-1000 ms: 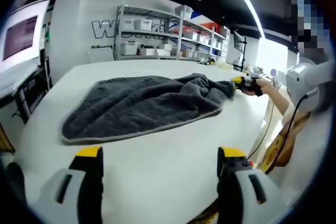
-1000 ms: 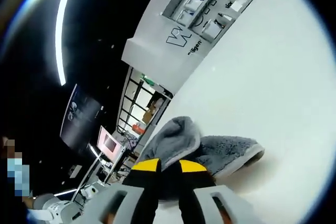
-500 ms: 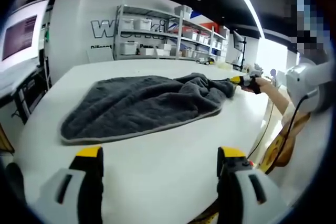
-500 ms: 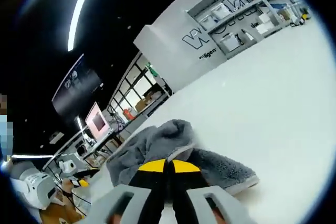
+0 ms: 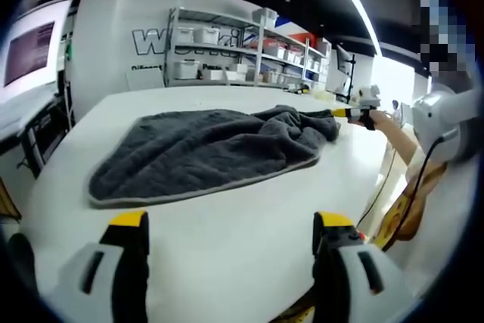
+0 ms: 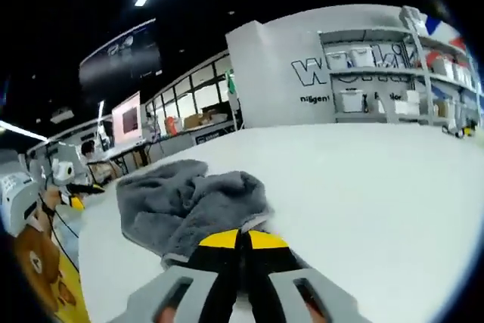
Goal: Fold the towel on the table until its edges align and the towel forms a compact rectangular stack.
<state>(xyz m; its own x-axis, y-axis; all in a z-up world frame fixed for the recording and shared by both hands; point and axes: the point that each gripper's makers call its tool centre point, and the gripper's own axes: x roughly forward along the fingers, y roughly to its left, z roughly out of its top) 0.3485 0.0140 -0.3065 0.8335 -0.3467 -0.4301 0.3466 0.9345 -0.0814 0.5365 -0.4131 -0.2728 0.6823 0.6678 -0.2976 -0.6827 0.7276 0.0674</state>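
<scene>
A dark grey towel [image 5: 204, 149] lies rumpled across the middle of the white table [image 5: 227, 262], flat at its left end and bunched at its right. My left gripper [image 5: 231, 221] hovers open over the table's near edge, well short of the towel, nothing between its jaws. My right gripper [image 5: 352, 113] is at the towel's far right end, pinching a corner that is drawn out to a thin point. In the right gripper view the yellow-tipped jaws [image 6: 242, 238] are shut on the towel's edge, with the towel [image 6: 189, 198] heaped just beyond them.
Metal shelves [image 5: 242, 54] with white bins stand behind the table. A monitor [image 5: 30, 51] sits at the left. A person's forearm [image 5: 401, 141] reaches in from the right. Bare table surface [image 6: 378, 187] stretches to the right of the towel.
My right gripper has rolled level and lifted slightly outward with the towel corner, stretching it thin. The left gripper and the rest of the towel have stayed put.
</scene>
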